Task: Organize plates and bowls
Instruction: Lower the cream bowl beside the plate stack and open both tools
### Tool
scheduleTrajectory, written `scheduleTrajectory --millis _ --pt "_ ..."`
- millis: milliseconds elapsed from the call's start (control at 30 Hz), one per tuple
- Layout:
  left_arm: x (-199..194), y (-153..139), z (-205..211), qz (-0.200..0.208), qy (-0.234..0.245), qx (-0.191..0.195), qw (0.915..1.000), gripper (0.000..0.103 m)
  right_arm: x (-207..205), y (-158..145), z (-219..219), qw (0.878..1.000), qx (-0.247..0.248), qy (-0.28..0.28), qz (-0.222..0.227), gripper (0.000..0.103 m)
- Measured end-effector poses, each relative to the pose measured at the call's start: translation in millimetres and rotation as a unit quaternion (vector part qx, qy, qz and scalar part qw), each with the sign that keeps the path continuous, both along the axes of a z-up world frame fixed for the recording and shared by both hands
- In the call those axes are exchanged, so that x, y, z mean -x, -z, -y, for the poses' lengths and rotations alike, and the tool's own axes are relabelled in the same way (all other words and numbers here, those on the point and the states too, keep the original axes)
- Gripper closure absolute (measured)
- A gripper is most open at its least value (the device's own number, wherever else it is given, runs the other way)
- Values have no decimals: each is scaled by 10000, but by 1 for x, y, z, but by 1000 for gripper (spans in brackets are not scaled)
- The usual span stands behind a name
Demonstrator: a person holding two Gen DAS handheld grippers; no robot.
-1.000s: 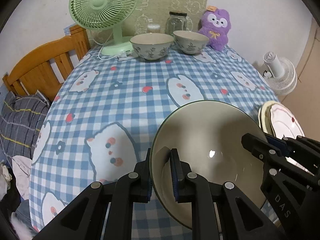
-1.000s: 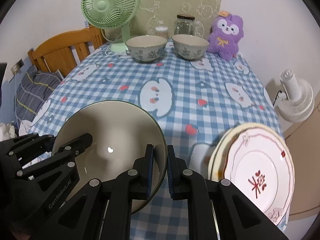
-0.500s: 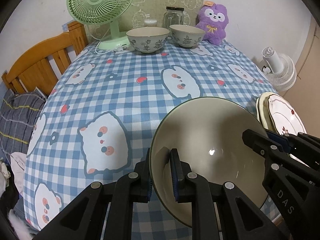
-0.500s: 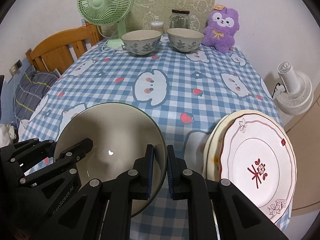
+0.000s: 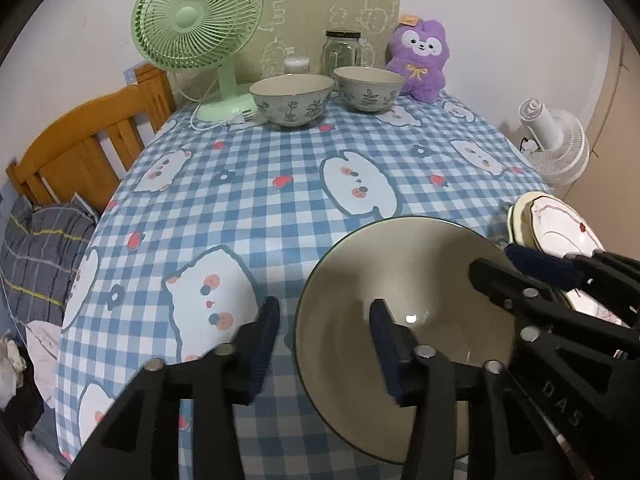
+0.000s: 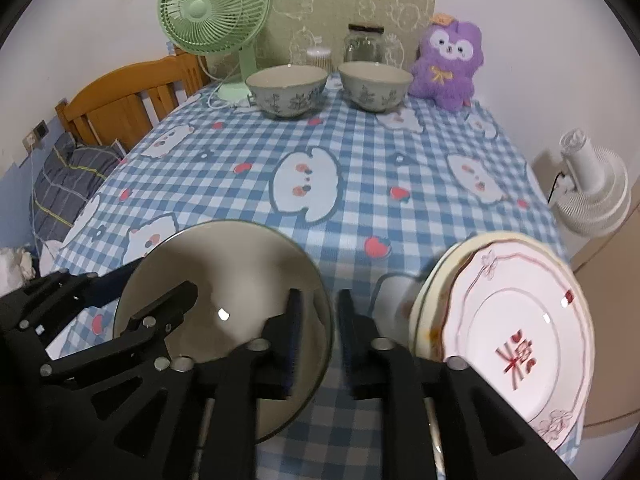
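Observation:
A wide beige bowl with a dark green rim rests on the checked tablecloth near the front edge. My left gripper straddles its left rim. Its jaws are opening, with the rim between them and the pads off it. My right gripper straddles the right rim of the bowl. Its jaws are opening too, and the pads stand clear of the rim. A stack of plates lies at the front right, topped by a white plate with a red mark. Two small patterned bowls stand at the back.
At the table's back stand a green desk fan, a glass jar and a purple plush toy. A wooden chair is at the left, and a white floor fan beyond the right edge.
Both grippers were shut on the big bowl's rim, one on each side. Now both pairs of jaws have spread apart and let go. The bowl stays where it was.

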State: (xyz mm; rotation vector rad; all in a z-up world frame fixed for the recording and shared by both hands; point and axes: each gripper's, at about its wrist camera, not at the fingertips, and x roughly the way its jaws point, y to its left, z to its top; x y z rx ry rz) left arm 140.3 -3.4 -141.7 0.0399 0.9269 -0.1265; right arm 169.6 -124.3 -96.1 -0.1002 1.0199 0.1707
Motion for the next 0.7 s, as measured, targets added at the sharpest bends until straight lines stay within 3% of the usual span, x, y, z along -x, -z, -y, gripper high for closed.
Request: scheduleTrajectory --millis 67,167,233,367,533,700 --pt "-2 -2 -5 -6 -75 50 10000 50 1 -4 4 9997 95 128 182 45" --pt "-5 -3 -8 -45 -106 58 9999 39 1 -10 12 9992 21 224 341 27" --pt "-4 -6 -8 -14 -92 22 10000 36 0 -15 14 9991 -68 227 354 25" --pt "2 -16 -3 189 -8 -160 9997 20 -2 -22 14 9992 -68 119 363 24" --pt "3 -27 -1 280 39 -198 9994 16 0 -33 10 9989 -8 1 464 23" --pt "1 -42 0 413 26 -203 9989 14 2 -49 9 9970 39 -45 768 13"
